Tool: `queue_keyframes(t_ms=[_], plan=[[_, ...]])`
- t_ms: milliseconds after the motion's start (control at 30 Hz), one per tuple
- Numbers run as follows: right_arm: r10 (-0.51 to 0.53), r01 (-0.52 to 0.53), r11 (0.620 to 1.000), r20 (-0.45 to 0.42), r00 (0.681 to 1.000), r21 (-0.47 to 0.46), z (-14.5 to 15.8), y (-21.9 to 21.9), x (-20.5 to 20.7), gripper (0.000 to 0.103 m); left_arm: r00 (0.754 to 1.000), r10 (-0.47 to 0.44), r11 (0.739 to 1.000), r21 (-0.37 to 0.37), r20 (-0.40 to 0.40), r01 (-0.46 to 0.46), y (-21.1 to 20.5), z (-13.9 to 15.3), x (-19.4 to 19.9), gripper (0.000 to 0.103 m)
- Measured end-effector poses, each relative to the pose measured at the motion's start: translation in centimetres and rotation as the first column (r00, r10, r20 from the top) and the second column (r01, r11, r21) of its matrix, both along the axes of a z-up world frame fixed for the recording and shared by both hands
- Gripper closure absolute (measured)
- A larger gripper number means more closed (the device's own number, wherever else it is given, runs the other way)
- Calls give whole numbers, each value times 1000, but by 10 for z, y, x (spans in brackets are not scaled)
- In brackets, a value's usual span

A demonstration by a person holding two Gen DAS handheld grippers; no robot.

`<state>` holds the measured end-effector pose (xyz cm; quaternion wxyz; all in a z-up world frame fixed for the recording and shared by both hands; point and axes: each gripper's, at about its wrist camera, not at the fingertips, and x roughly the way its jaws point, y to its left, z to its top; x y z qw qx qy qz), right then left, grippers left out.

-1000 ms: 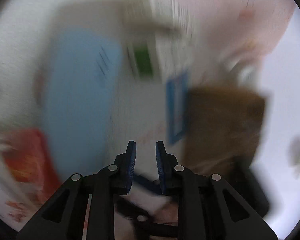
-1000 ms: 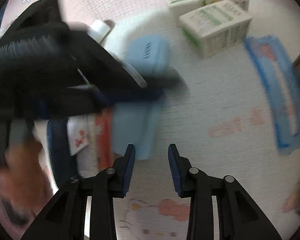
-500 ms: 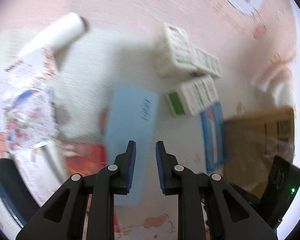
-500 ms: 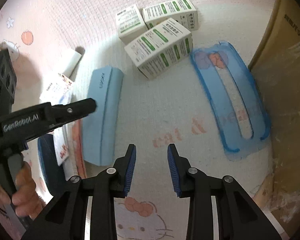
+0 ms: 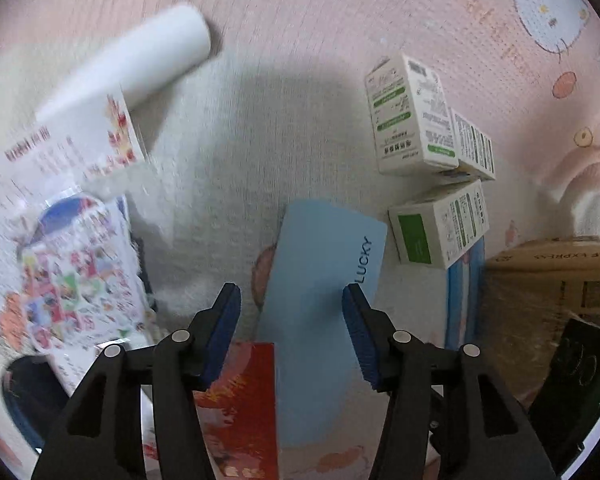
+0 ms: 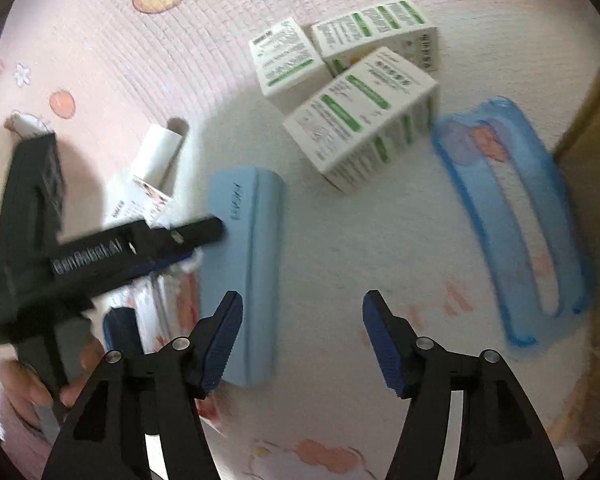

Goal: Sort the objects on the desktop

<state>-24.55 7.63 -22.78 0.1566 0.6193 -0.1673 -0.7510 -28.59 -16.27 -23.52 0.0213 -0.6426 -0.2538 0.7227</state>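
A light blue case marked LUCKY (image 5: 320,280) lies on the pink patterned mat, also in the right wrist view (image 6: 242,256). My left gripper (image 5: 291,308) is open, hovering over the case's near half; it shows from the side in the right wrist view (image 6: 204,232). My right gripper (image 6: 302,320) is open and empty, just right of the case. Three white-and-green boxes (image 5: 416,120) (image 6: 360,120) lie clustered beyond the case. A clear blue-rimmed tray (image 6: 516,216) (image 5: 462,300) lies at the right. A white tube (image 5: 140,64) (image 6: 158,154) lies at the left.
Printed leaflets and sticker sheets (image 5: 56,240) lie at the left, with a red packet (image 5: 240,408) beside the case. A brown cardboard box (image 5: 548,288) stands at the right, its edge in the right wrist view (image 6: 592,140). A dark blue round object (image 5: 24,400) sits at lower left.
Both grippers have opened wide from a narrow gap. The left gripper has swung from a blurred close view to over the blue case. The right gripper has moved nearer the case.
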Motion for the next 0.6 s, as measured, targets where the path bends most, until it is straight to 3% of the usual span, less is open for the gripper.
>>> queue_keyframes(t_ms=[267,400,500,600], plan=[[94,-94,995,12,995,-39,-16,-29,-4,43,997,72,985,156,23,-75,-9,-14,8,46],[99,-99,995,0,995,-26,-27,-43,-7,43,1000,9,990,140,12,-11,12,-16,7,46],[107,-108,994,-24,994,-16,-24,-41,-4,45,999,-39,983,183,29,33,25,-20,5,46],[98,-98,995,-20,995,12,-24,-32,-3,45,998,-58,985,162,13,55,39,-15,11,46]])
